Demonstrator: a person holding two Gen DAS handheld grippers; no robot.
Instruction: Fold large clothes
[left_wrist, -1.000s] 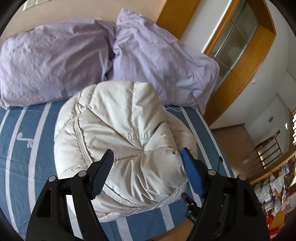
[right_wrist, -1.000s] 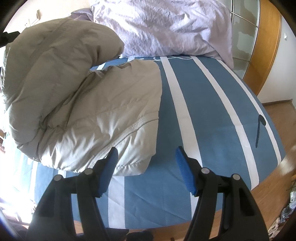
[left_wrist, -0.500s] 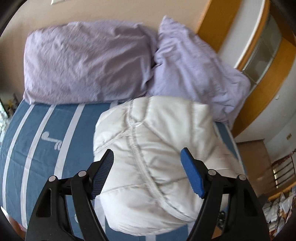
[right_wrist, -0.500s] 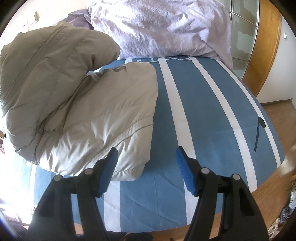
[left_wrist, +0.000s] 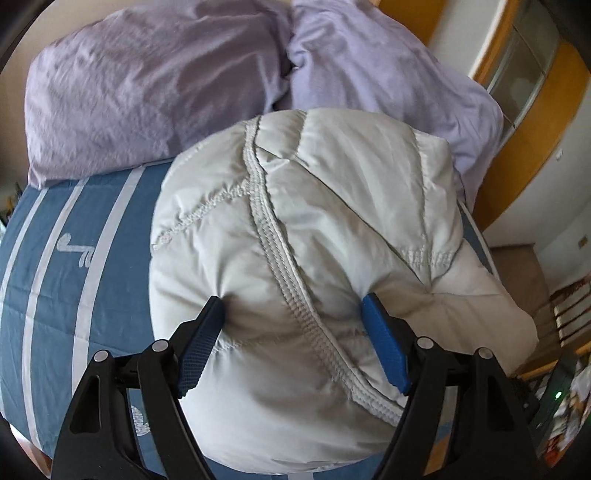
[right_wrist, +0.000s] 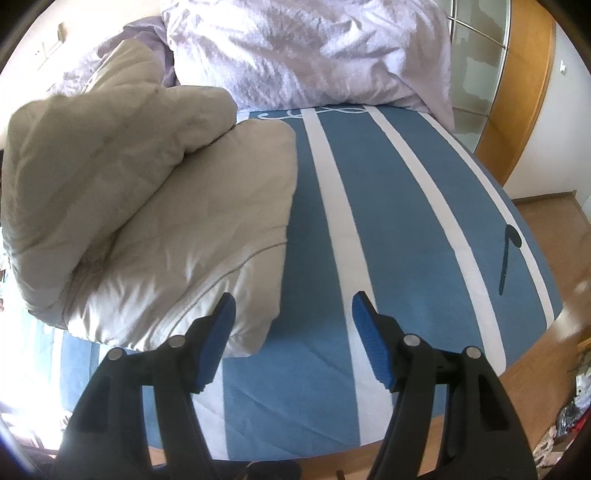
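A puffy off-white quilted jacket (left_wrist: 314, 229) lies bunched on the blue striped bed. My left gripper (left_wrist: 293, 314) is wide open, its blue pads pressed against the jacket's bulge on both sides, not closed on it. In the right wrist view the jacket (right_wrist: 147, 206) lies folded over itself at the left. My right gripper (right_wrist: 293, 312) is open and empty above the sheet, its left pad over the jacket's near corner.
Two lilac pillows (left_wrist: 155, 85) (right_wrist: 314, 51) lie at the head of the bed. The blue sheet with white stripes (right_wrist: 406, 229) spreads right of the jacket. A wooden-framed glass door (right_wrist: 517, 74) and the wooden floor (right_wrist: 554, 206) lie beyond the bed's edge.
My left gripper has moved down and in until its pads push into the jacket. The right gripper has shifted slightly; the jacket's upper fold has sunk lower.
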